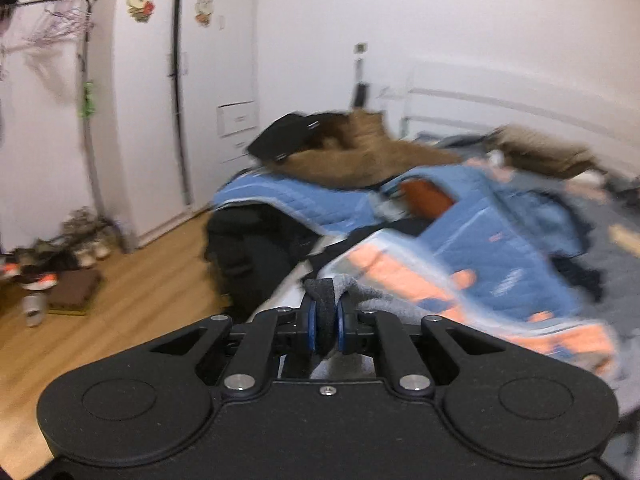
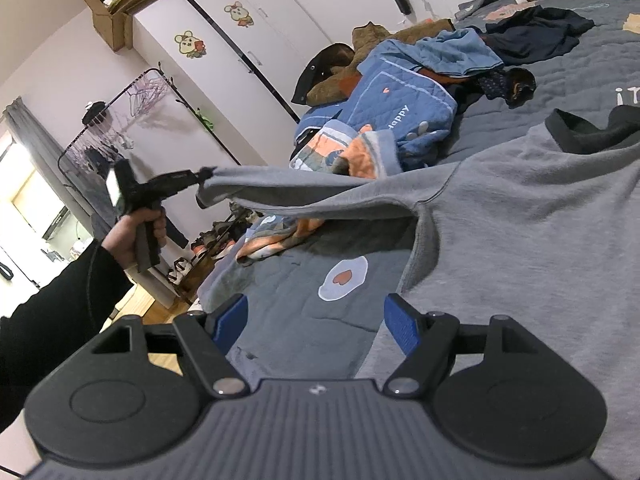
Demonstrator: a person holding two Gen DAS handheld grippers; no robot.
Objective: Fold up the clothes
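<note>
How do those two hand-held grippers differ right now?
The left hand-held gripper is shut on the cuff of the grey sweatshirt; the right hand-held gripper is open and holds nothing. The left one holds the sleeve in the air beside the bed; the right one hovers over the bedspread beside the sweatshirt's body. Both have blue pads.

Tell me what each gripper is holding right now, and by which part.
The left gripper is shut on the grey sweatshirt, clamping the dark cuff at the end of its sleeve. The right gripper is open and holds nothing.
</note>
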